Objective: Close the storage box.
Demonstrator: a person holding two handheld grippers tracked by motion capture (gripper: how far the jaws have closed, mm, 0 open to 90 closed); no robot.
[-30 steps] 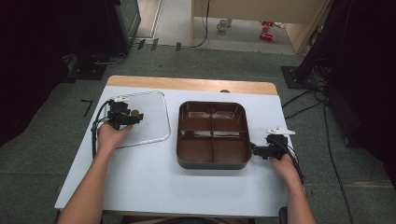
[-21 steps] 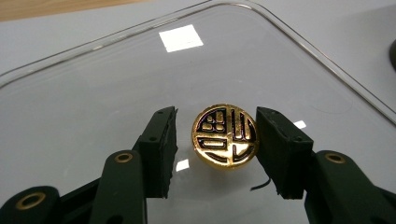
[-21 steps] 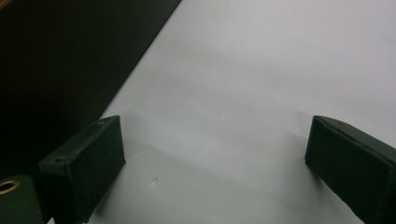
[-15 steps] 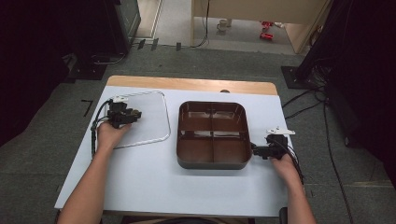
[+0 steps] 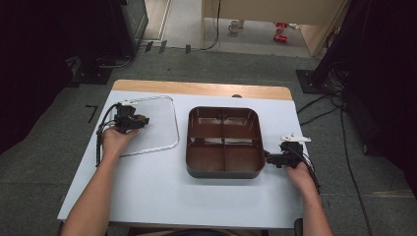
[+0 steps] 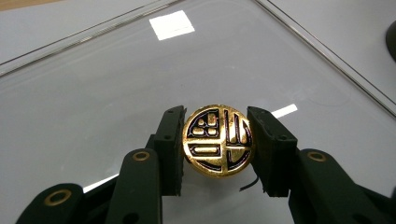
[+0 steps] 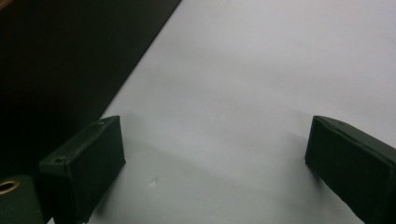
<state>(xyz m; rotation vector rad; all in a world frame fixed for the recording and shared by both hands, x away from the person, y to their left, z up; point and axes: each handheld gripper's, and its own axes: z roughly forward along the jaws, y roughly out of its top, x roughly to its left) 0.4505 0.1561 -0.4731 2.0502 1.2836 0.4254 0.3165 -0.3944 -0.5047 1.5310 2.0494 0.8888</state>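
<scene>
Jaws of the left gripper [image 6: 218, 149], having just been closing, clamp the round gold knob [image 6: 218, 140] of the clear glass lid [image 6: 116, 84], which looks smooth, heavy and breakable, while the right gripper's [image 7: 215, 168] jaws stand apart.

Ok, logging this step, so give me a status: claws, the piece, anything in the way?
Left claw just closed on gold knob of clear lid. Right claw open beside brown tray. Nothing in the way.
</scene>
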